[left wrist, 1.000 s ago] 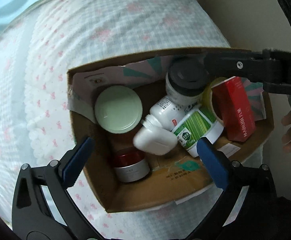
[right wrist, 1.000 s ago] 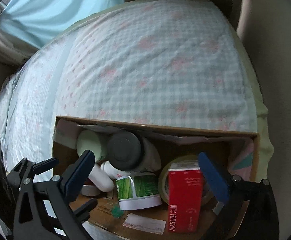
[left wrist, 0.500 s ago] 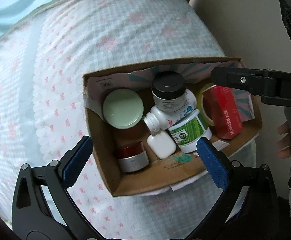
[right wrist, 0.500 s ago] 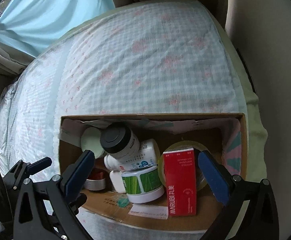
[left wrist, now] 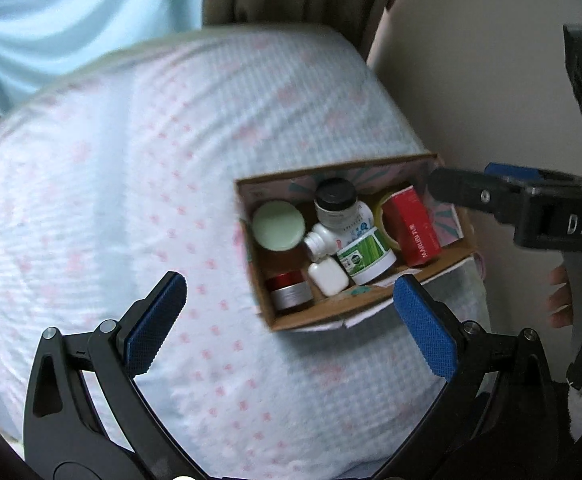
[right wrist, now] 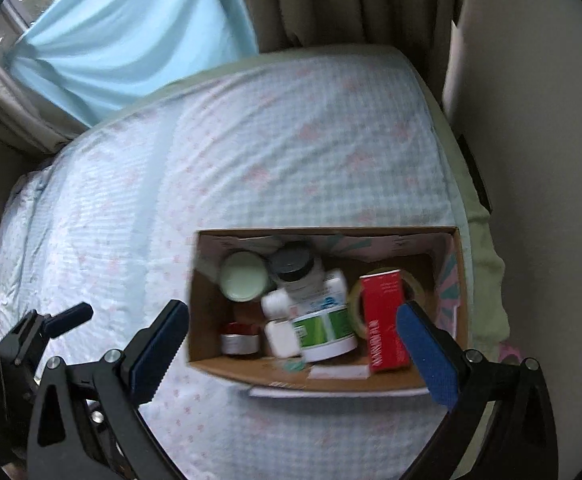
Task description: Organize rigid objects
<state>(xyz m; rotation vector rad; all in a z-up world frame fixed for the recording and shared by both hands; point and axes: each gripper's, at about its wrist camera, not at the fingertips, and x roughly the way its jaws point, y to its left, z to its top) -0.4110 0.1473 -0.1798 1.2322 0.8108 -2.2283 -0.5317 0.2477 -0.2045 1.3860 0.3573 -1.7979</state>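
Left gripper (left wrist: 289,316): spread wide, empty, lower frame.
Right gripper (right wrist: 291,344): spread wide, empty, lower frame.
Bed (right wrist: 251,160): checked sheet fills frame centre.
Cardboard box (right wrist: 323,378): centre-right on bed.
Red carton (right wrist: 383,316): right end inside box.
Green-label jar (right wrist: 325,330): box middle.

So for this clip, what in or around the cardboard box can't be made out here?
- Tape roll: mostly hidden behind the red carton, both views.
- Bottle labels, e.g. the green-label jar: too small and blurred to read.
- Box floor: largely covered by the items.
- Right gripper body: cut off by the frame edge in the left wrist view.
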